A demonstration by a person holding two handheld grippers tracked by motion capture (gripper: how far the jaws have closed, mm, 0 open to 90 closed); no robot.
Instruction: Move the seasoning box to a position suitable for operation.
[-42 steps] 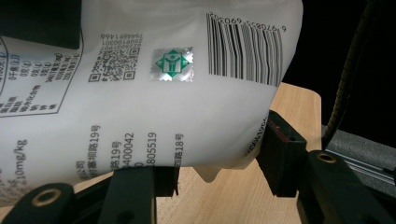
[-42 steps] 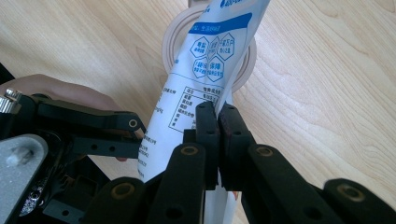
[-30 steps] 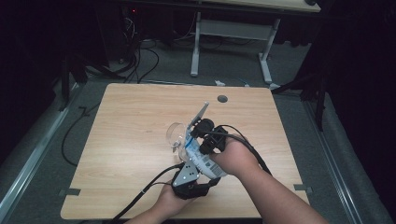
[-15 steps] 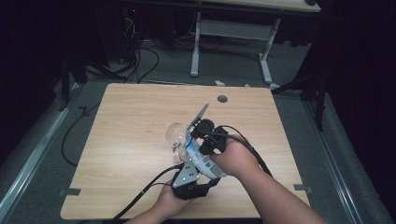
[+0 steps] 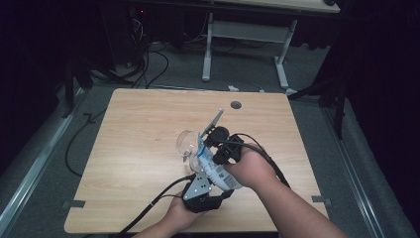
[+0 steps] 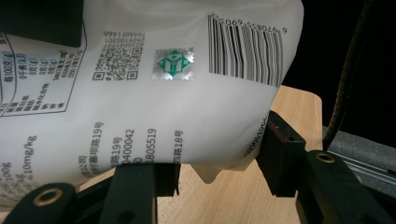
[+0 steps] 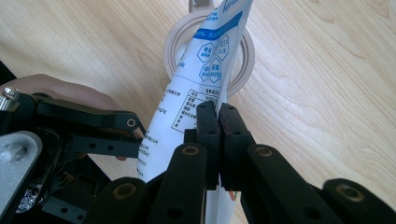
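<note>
A white pouch point(image 5: 216, 172) with blue print and a barcode is held tilted above the table, its upper end over a clear glass point(image 5: 185, 144). In the left gripper view the pouch point(image 6: 177, 93) bulges between the two jaws, and my left gripper point(image 6: 217, 163) is shut on its lower end. My left gripper point(image 5: 208, 182) sits near the table's front edge. My right gripper point(image 7: 218, 122) has its jaws pressed together on the pouch's edge point(image 7: 196, 79). Beyond them the pouch's tip points into the glass's round rim point(image 7: 247, 56). My right gripper point(image 5: 212, 148) is just right of the glass.
The wooden table point(image 5: 138, 124) has a round cable hole point(image 5: 236, 105) near its far edge. Cables trail from both grippers toward the front. A desk frame point(image 5: 245, 34) and floor cables lie beyond the table.
</note>
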